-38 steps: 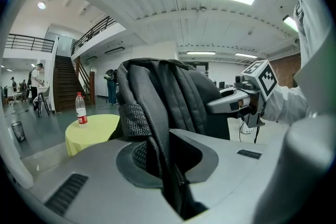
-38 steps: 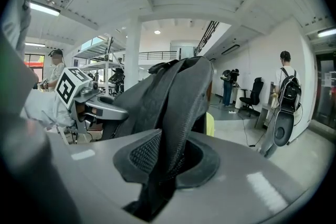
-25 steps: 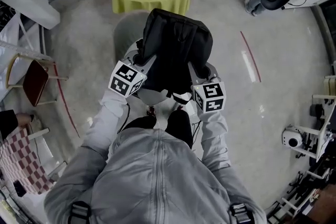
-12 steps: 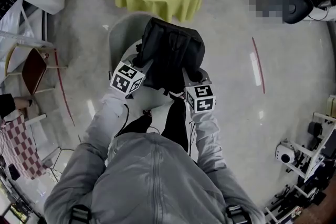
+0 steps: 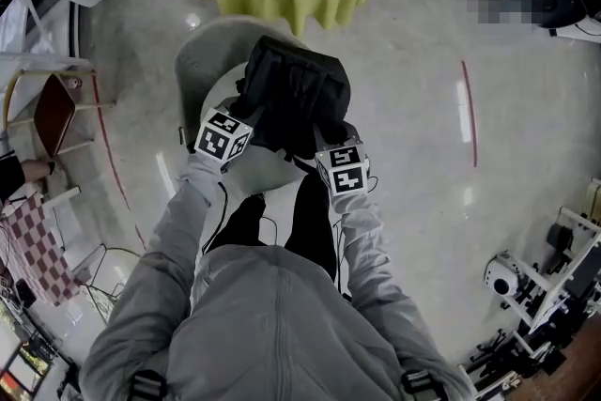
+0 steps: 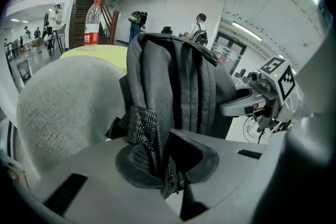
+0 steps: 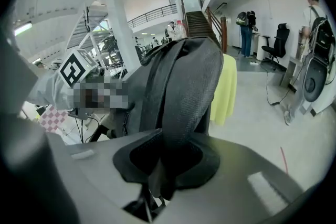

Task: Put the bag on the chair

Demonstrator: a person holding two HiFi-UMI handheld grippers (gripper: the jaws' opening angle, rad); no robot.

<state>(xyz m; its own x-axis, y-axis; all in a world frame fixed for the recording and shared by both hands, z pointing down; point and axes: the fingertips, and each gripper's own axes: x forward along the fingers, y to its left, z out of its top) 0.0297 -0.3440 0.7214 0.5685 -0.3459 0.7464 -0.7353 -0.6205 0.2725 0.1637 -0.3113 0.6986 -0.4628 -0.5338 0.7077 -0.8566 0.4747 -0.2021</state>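
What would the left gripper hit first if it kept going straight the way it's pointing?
The bag: the left gripper is shut on its side fabric, and its body fills the line ahead. The chair back sits just left of that line, probably missed.

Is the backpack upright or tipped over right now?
Upright. The backpack stands tall beside the chair back, its sides pinched in the left gripper and right gripper. Whether its base rests on the seat, cannot tell.
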